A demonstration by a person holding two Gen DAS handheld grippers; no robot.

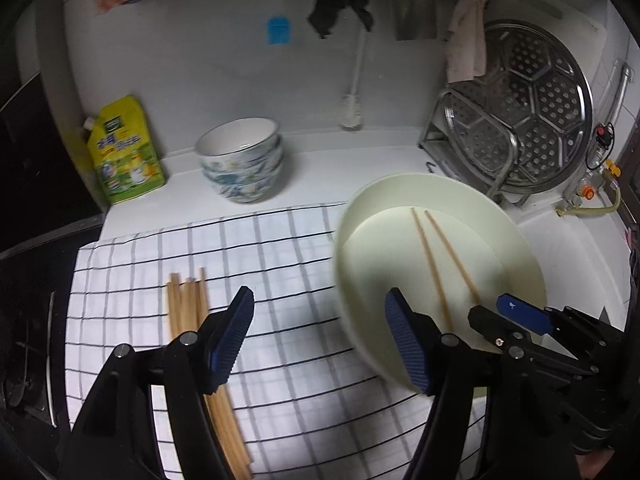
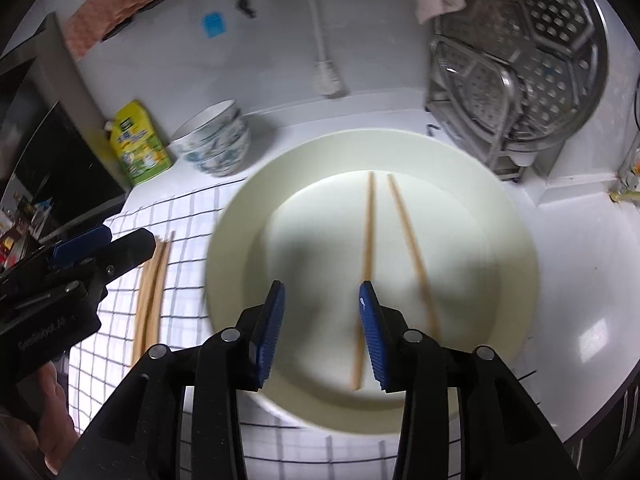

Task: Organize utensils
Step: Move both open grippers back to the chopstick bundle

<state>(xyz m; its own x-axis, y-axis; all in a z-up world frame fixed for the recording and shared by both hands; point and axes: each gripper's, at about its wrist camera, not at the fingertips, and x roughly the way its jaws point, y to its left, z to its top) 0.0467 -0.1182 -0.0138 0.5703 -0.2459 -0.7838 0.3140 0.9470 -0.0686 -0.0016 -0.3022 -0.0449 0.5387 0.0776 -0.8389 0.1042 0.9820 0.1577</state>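
Evidently the sorting is midway: a checked cloth (image 1: 280, 360) covers the counter, and on its right edge sits a big pale plate (image 2: 500, 248) with two loose chopsticks (image 2: 368, 232) lying on it, a little apart and nearly parallel. On the cloth to the left lies a bundle of chopsticks (image 1: 188, 304) already gathered side by side (their near ends pass under the left tool). Behind them stand stacked bowls (image 1: 244, 160) and a yellow soap pouch (image 1: 124, 152), not touching either. The left gripper (image 1: 320, 336) hangs over the cloth between bundle and plate, jaws wide with nothing between them. The right gripper (image 2: 322, 332) hovers over the near part of the plate, jaws moderately apart and empty, its right pad just beside one loose stick. My reading is that the next move is to straddle that stick, close on it, and carry it to the bundle; a thin stick lying flat on a smooth plate calls for a low, well-centred pinch.
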